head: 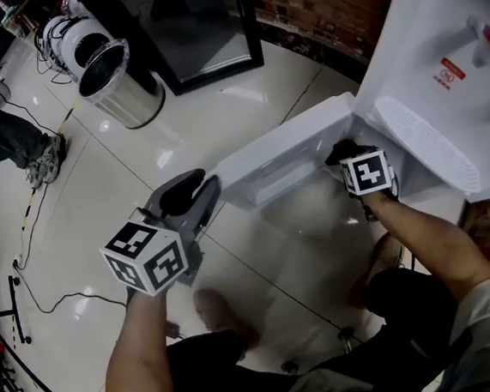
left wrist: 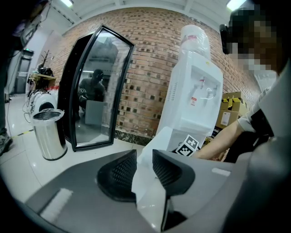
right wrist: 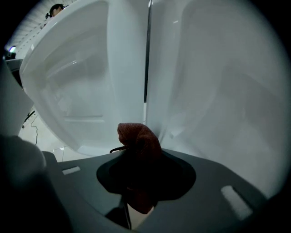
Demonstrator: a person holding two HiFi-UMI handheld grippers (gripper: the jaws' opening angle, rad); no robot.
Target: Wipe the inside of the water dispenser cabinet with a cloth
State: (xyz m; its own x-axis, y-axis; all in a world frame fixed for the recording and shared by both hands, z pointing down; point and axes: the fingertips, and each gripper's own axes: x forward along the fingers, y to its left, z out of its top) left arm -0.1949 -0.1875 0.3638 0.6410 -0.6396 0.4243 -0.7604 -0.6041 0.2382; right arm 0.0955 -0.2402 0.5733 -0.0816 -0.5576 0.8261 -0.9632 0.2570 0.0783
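Clamping tool, left: the left gripper (left wrist: 144,159) is closed on the free edge of the white cabinet door (head: 283,148), with the thin panel pinched between its two ribbed pads.
Door: swung open from the base of the water dispenser (head: 447,59), low over the tiled floor (head: 140,184).
Right tool: the right gripper (right wrist: 143,159) has its jaws closed on a reddish-brown cloth (right wrist: 136,136).
Cloth relative to tool: it is bunched between the dark pads, and a rounded wad sticks out past the jaw tips.
Cloth relative to cabinet: the wad points at the dark vertical seam (right wrist: 146,59) where the door's moulded inner face (right wrist: 77,91) meets the white panel on the right (right wrist: 213,91). Whether the cloth touches either surface cannot be told.
Right tool in the head view: it sits at the hinge end of the door, just beside the dispenser's base.
Farther off: a steel bin (head: 118,82) stands on the floor, with a black-framed mirror (left wrist: 95,91) beside it against a brick wall (head: 330,2).
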